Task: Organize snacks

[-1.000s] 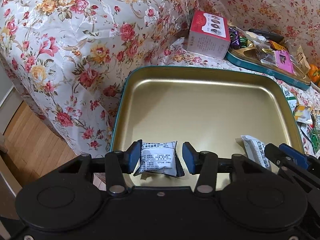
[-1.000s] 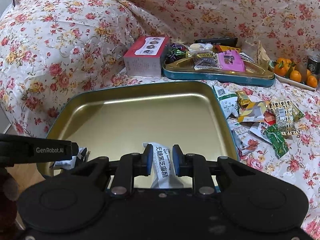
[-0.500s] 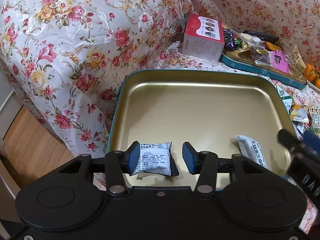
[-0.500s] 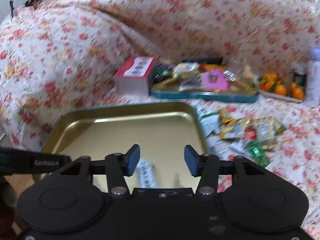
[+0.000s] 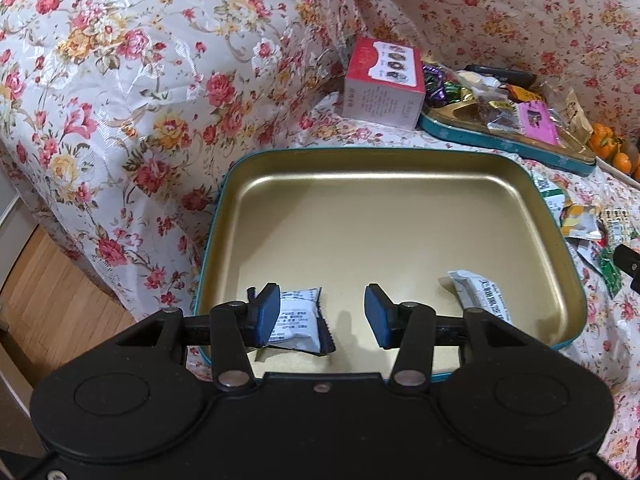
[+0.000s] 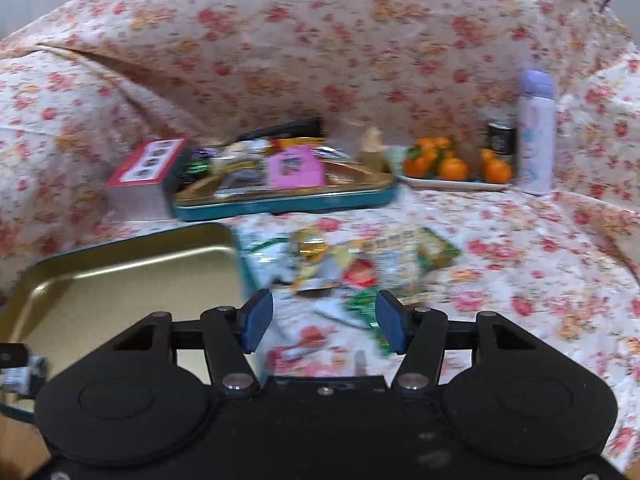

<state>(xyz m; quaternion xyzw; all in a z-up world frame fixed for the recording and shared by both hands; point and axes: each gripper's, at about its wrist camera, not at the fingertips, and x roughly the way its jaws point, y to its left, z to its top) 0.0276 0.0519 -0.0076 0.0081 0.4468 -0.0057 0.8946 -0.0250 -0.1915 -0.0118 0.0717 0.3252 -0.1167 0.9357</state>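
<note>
A gold tin tray with a teal rim (image 5: 400,216) lies on the floral cloth; it also shows in the right wrist view (image 6: 120,280). A small white snack packet (image 5: 298,322) lies at its near left, beside my left finger. A longer white packet (image 5: 480,300) lies at its near right. My left gripper (image 5: 322,316) is open over the tray's near edge and holds nothing. My right gripper (image 6: 322,322) is open and empty, above a pile of loose snack packets (image 6: 360,264) right of the tray. That view is blurred.
A red and white box (image 5: 382,80) and a second teal tray of snacks (image 5: 508,120) stand behind. A plate of oranges (image 6: 456,168), a dark jar (image 6: 500,136) and a lilac bottle (image 6: 536,128) stand at the back right. Wooden floor (image 5: 52,292) lies left.
My right gripper opened, left the long white packet in the tray and swung right over the loose packets. My left gripper drew back a little from the small packet.
</note>
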